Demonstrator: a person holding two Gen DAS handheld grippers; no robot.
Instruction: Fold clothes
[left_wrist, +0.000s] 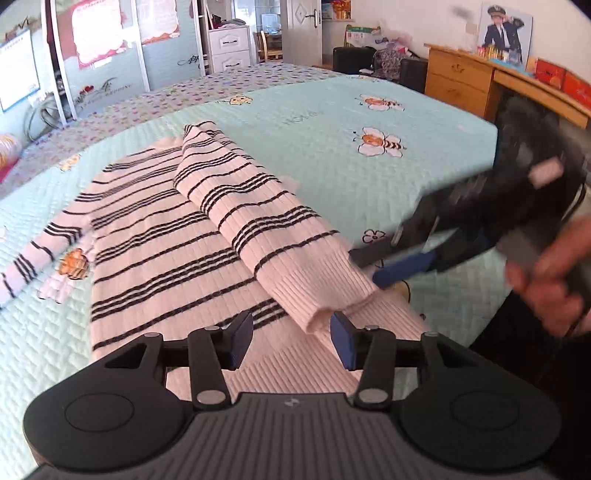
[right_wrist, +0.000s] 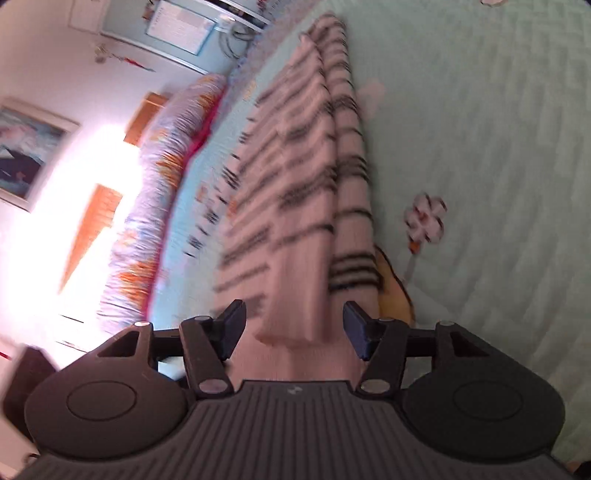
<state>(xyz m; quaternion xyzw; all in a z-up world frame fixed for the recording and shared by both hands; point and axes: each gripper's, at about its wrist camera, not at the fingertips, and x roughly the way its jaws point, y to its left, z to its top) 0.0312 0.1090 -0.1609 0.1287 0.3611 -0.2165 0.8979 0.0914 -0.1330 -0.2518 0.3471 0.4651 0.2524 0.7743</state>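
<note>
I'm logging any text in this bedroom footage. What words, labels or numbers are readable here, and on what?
Nothing reads clearly.
Faint lettering on the quilt near the bees: too faint to read.
Script on the wardrobe door: too small and distorted.
Red-bordered posters: text blurred.
Whiteboard-like panel: illegible.
Orange boxes on the desk: print too small.
Right wrist view: motion-blurred throughout.

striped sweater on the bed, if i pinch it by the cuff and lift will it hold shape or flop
The striped sweater will probably flop: its folded-over sleeve already drapes in soft creases. The ribbed knit looks thick, so likely grippy rather than slippery. It may drag on the quilted bedspread instead of sliding cleanly.
</note>
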